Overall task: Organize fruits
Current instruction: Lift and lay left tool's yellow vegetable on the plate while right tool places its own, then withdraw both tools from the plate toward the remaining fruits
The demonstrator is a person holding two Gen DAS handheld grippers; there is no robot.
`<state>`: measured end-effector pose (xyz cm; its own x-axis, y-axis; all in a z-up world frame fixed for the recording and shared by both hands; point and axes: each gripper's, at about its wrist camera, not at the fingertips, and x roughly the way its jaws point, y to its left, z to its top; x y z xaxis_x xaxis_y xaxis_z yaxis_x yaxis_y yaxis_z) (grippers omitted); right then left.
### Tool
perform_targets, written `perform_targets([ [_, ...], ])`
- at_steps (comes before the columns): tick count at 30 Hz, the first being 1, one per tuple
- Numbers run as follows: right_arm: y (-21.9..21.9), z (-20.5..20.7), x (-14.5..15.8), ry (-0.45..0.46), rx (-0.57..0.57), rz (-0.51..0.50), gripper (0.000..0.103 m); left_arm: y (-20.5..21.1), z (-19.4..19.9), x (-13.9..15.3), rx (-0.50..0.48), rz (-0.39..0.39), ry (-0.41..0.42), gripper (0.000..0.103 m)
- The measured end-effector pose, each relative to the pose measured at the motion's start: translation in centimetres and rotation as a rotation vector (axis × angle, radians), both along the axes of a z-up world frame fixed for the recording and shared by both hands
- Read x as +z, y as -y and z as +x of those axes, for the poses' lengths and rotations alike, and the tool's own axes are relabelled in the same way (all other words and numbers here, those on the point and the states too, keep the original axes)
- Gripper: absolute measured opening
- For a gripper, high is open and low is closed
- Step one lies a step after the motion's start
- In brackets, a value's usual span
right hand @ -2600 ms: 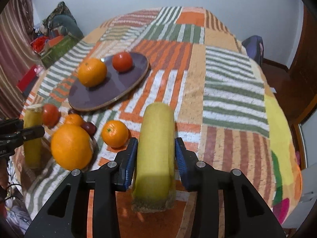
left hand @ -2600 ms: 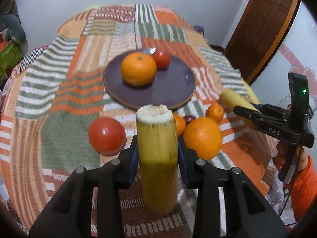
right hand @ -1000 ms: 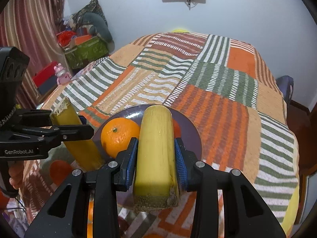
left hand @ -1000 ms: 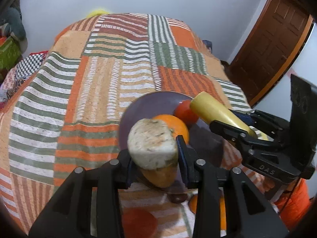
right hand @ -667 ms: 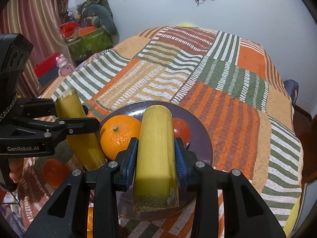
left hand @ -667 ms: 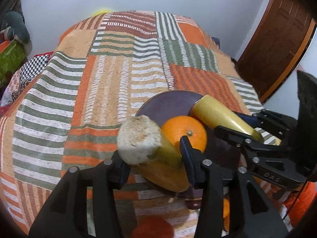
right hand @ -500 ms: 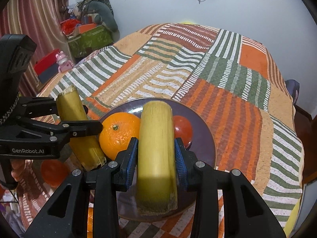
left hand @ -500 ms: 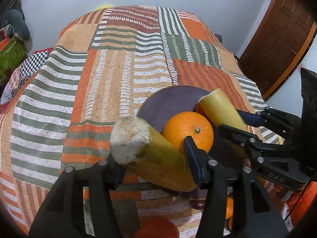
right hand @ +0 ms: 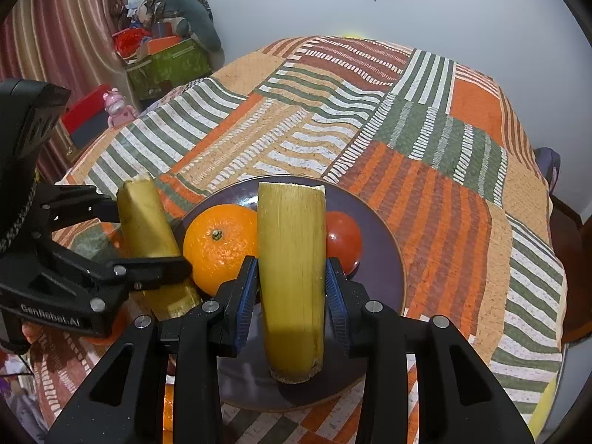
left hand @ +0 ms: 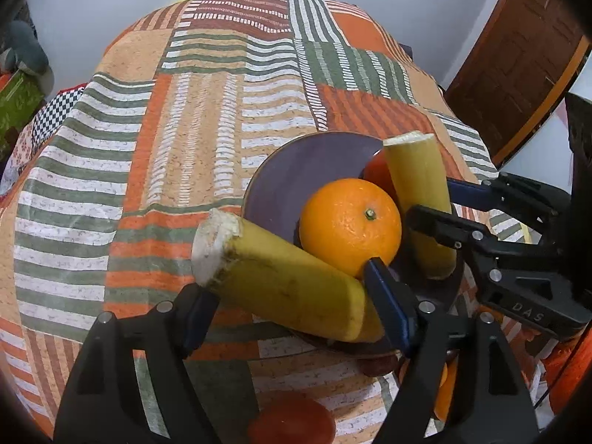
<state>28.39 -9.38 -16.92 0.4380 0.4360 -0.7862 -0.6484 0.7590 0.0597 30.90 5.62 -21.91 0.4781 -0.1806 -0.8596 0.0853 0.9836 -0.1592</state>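
Yellow cane piece (left hand: 292, 288) lies tilted on plate (left hand: 296, 170) rim beside orange (left hand: 349, 224); left gripper (left hand: 296, 314) fingers opening, pads off it. Right gripper (right hand: 292, 296) fingers clamp 2nd cane piece (right hand: 292, 266) upright over plate, w/ tomato (right hand: 344, 240) behind.

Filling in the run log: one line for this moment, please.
left gripper: opening, cane piece between jaws | right gripper: shut on second cane piece | plate: orange, tomato

Count, both views:
- Cut yellow stalk pieces (right hand: 290, 277): 2, second one (right hand: 148, 229) at left.
- Plate (right hand: 381, 259): 1.
- On plate: orange (right hand: 218, 244), 1; red tomato (right hand: 344, 238), 1.
- Off plate, near edge: red tomato (left hand: 292, 421), 1.
- Tongs: 2.
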Motion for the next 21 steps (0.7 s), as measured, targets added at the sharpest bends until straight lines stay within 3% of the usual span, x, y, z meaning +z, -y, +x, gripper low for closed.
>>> perform_targets([
  [3,0.0,-0.2,0.5,0.020,-0.002,-0.003,0.036,0.2,0.0,-0.1,-0.004,0.000,-0.006,0.078],
  [7,0.6,-0.5,1.4,0.043,-0.014,0.020,0.047,0.1,-0.2,-0.2,0.013,-0.020,-0.015,0.078],
  [16,2.0,-1.6,2.4,0.051,-0.053,0.039,0.049,0.6,-2.1,1.1,0.019,-0.001,-0.006,0.079],
  [21,2.9,-3.1,3.1,0.059,-0.067,0.042,0.050,1.2,-3.9,3.1,0.007,0.022,0.048,0.081],
])
